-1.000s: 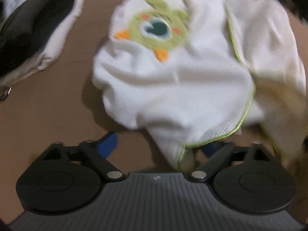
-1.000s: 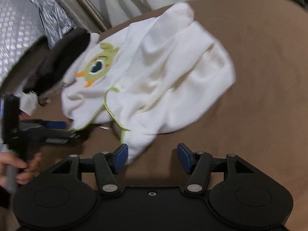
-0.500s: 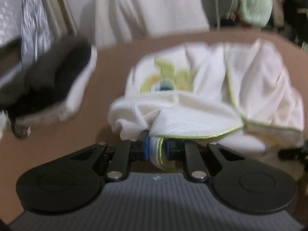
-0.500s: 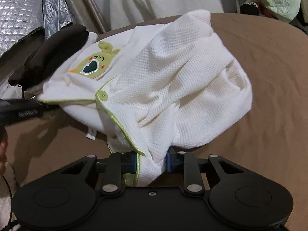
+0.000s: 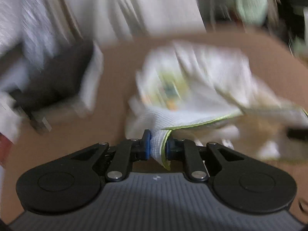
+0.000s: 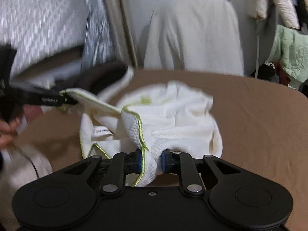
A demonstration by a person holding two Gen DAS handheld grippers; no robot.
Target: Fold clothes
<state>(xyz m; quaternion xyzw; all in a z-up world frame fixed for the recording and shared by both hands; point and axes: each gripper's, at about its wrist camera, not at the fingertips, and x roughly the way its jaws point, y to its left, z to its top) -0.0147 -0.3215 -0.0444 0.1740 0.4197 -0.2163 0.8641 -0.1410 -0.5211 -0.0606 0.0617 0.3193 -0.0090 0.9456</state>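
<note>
A white waffle-knit garment (image 6: 173, 115) with lime-green trim and a green cartoon patch (image 5: 169, 88) hangs bunched over the brown table (image 6: 259, 125). My left gripper (image 5: 157, 144) is shut on a trimmed edge of the garment (image 5: 202, 88). My right gripper (image 6: 152, 161) is shut on another trimmed edge. In the right wrist view the left gripper (image 6: 65, 99) shows at the left, holding a stretched corner up, with a hand (image 6: 7, 132) behind it. Both views are blurred.
A folded dark and white pile (image 5: 57, 84) lies at the table's left. White cloth (image 6: 192, 36) hangs behind the far edge, a pale green garment (image 6: 288, 52) at the back right. A quilted silver surface (image 6: 42, 25) stands at the left.
Both grippers went from open around the garment's edges to shut on them, then lifted. The garment has risen off the table and is stretched between them.
</note>
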